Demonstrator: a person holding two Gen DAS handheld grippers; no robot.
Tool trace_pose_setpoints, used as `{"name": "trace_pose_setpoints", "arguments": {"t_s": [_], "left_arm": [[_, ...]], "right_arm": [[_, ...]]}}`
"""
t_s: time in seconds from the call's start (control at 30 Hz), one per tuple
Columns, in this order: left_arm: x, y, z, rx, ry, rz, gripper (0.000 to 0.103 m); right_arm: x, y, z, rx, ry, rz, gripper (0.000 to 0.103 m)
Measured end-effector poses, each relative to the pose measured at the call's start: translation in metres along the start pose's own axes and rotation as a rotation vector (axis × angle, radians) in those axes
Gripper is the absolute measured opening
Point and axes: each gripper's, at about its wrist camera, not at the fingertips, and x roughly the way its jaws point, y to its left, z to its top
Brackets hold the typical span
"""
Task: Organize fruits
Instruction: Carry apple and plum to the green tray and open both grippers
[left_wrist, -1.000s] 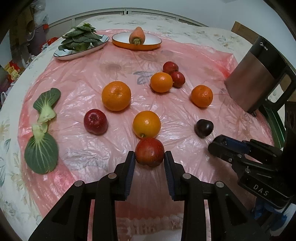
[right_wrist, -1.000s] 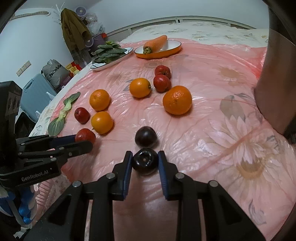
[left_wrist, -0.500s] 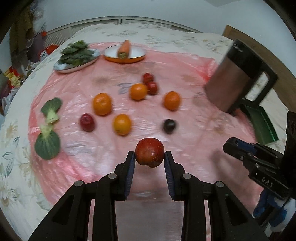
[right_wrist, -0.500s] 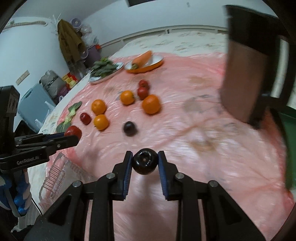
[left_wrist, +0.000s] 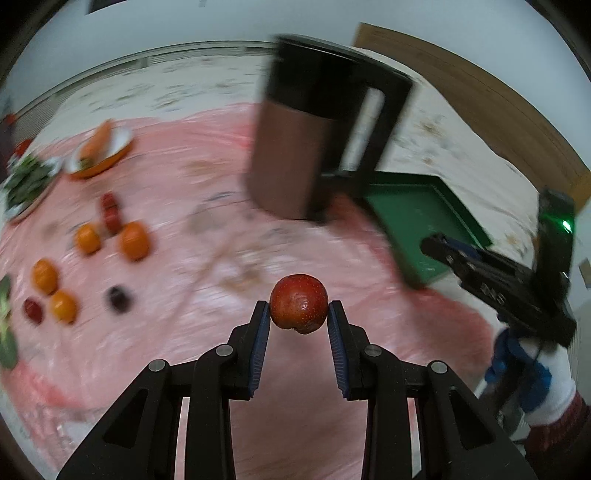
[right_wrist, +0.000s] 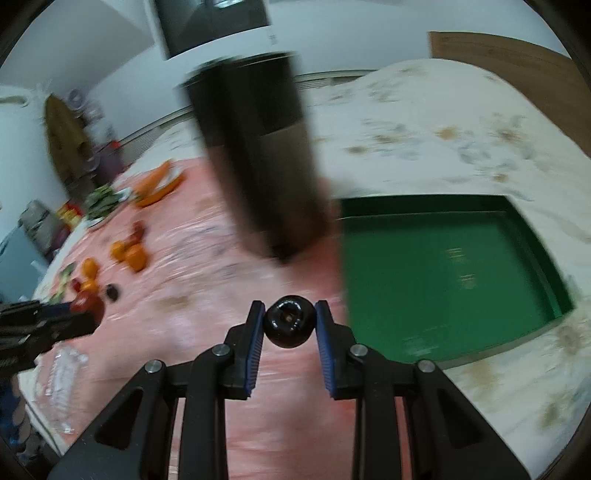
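Above pink sheet, left claw (left_wrist: 299, 314) clamped on red apple (left_wrist: 299, 308), right claw (right_wrist: 289, 320) clamped on dark plum (right_wrist: 289, 321).

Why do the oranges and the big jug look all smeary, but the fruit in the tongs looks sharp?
Left wrist view: red fruit sharp, oranges and jug streaked by blur. Right wrist view: dark fruit crisp, jug and green tray smeared; fisheye bends edges.
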Motion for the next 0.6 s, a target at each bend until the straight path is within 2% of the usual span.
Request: {"name": "trace_pose_setpoints", "arguments": {"t_s": [0.2,0.33,0.6], "left_arm": [[0.040,-0.073,0.027,0.102,0.034,-0.068,0.027],[0.071,-0.118,0.044,0.160,0.062,-0.107,0.027],[0.136,-0.165,0.062,0.219,0.152,-0.089,0.027]], "right_arm": [[0.012,-0.073,0.017,0.019,0.014,-0.116,0.023],[0.020,-0.114,0.015,0.052,0.037,-0.160,0.023],[0.029,-0.157,0.004,0.075,0.069,-0.239,0.023]]}}
